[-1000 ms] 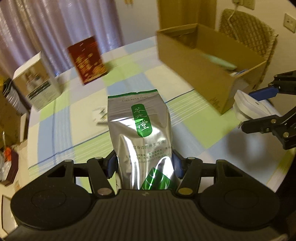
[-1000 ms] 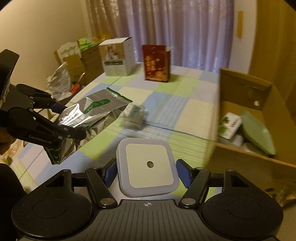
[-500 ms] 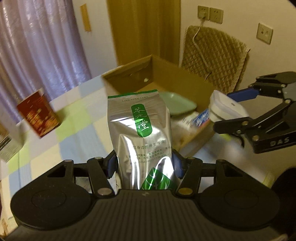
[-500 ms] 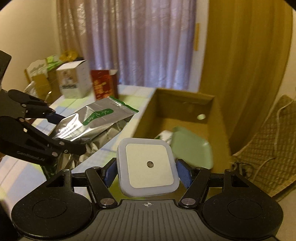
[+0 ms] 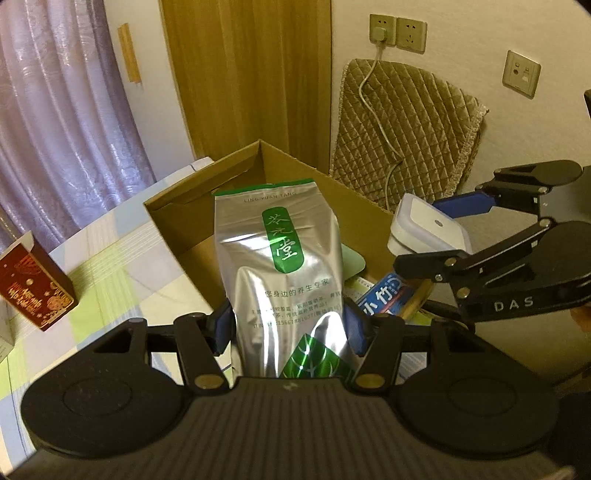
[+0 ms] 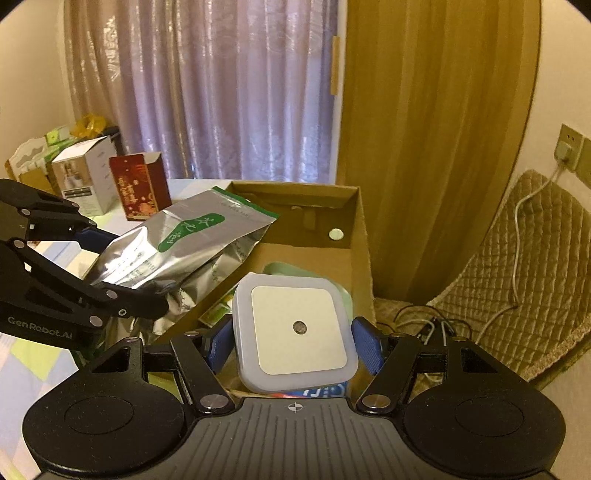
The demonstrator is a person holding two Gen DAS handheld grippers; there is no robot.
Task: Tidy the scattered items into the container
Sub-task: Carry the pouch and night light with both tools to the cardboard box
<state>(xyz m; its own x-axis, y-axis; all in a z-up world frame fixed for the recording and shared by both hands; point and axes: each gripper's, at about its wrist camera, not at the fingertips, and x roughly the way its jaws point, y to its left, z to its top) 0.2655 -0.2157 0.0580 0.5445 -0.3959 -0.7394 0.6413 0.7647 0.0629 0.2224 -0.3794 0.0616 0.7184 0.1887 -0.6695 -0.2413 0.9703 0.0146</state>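
My left gripper (image 5: 290, 326) is shut on a silver tea pouch (image 5: 282, 273) with a green label, held over the near side of the open cardboard box (image 5: 184, 214). The same pouch (image 6: 184, 247) juts over the box (image 6: 360, 236) from the left in the right wrist view, gripped by the left gripper (image 6: 122, 273). My right gripper (image 6: 293, 345) is shut on a white square night light (image 6: 295, 326), above the box's near end; the left wrist view has this night light (image 5: 428, 229) in the right gripper (image 5: 443, 229) at the box's right side. Inside lie a green plate (image 6: 343, 295) and a blue packet (image 5: 384, 295).
A red carton (image 5: 35, 284) stands on the checked tablecloth (image 5: 122, 273) left of the box; a white carton (image 6: 83, 177) stands beside the same red carton (image 6: 138, 184). A quilted chair (image 5: 406, 129) with a cable and wall sockets (image 5: 397, 33) are behind the box.
Both grippers have swung from over the table to above the box, carrying the pouch and the night light. Their grips are unchanged.
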